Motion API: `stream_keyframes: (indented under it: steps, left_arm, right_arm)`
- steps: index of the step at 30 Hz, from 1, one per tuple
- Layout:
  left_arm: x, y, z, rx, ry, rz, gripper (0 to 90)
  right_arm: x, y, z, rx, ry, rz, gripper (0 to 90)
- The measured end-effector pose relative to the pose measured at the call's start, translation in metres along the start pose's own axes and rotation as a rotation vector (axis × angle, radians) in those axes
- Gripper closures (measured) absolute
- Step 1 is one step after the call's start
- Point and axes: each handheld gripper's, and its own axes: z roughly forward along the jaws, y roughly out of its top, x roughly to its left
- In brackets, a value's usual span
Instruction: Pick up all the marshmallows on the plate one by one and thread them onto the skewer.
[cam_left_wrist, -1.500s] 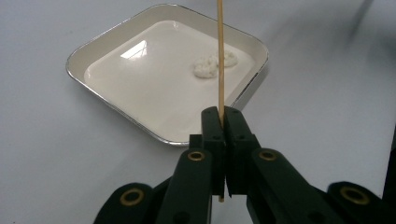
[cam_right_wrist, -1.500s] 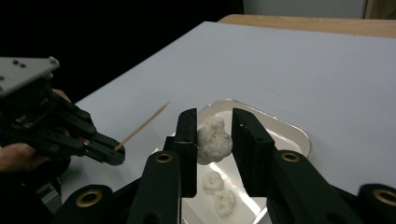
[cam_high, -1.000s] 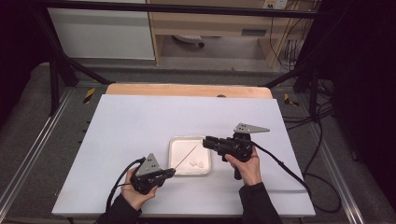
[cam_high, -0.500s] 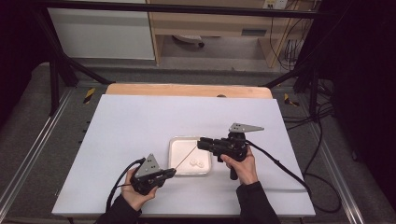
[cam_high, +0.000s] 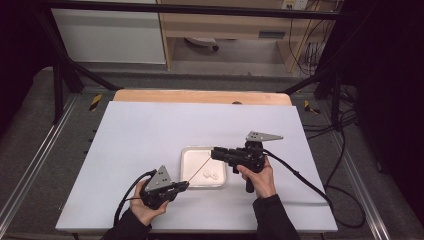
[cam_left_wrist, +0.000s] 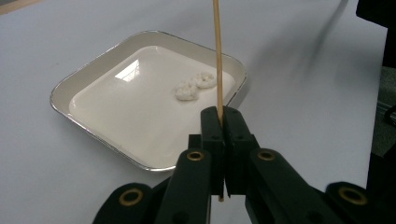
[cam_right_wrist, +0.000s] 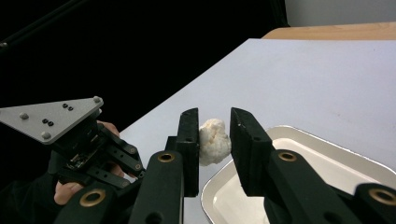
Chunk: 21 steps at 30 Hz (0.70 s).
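Now: skewer and white lump over the tray

With our left tongs (cam_left_wrist: 219, 135) we pinch a thin wooden skewer (cam_left_wrist: 216, 56), slanting up over the white tray (cam_high: 192, 155) on the counter (cam_high: 140, 135). Our right tongs (cam_right_wrist: 214, 140) grip a white lump (cam_right_wrist: 214, 140) above the tray's near edge. Two more white pieces (cam_left_wrist: 195, 85) lie in the tray.
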Motion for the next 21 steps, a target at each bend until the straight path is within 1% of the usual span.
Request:
stream_keyframes:
  steps: [3, 5, 12, 16, 21]
  left_arm:
    - [0.0002, -0.0005, -0.0003, 0.001, 0.001, 0.001, 88.6]
    - [-0.0001, -0.0002, -0.0003, 0.001, 0.0, 0.003, 88.6]
    - [-0.0004, -0.0005, -0.0009, -0.008, 0.009, 0.003, 88.7]
    - [-0.0013, -0.0003, -0.0021, -0.024, 0.014, 0.006, 88.7]
    - [-0.0016, 0.0, -0.0033, -0.041, 0.016, 0.007, 88.7]
  right_arm:
    - [0.0004, 0.0015, -0.0021, -0.015, -0.014, -0.007, 74.6]
    - [0.0007, 0.0027, -0.0033, -0.023, -0.007, -0.005, 74.7]
    - [0.0004, -0.0013, 0.0002, 0.008, 0.005, -0.008, 74.4]
    - [0.0001, -0.0016, 0.0013, 0.003, 0.011, -0.001, 74.4]
    - [0.0012, 0.0012, -0.0021, -0.017, 0.014, -0.002, 74.6]
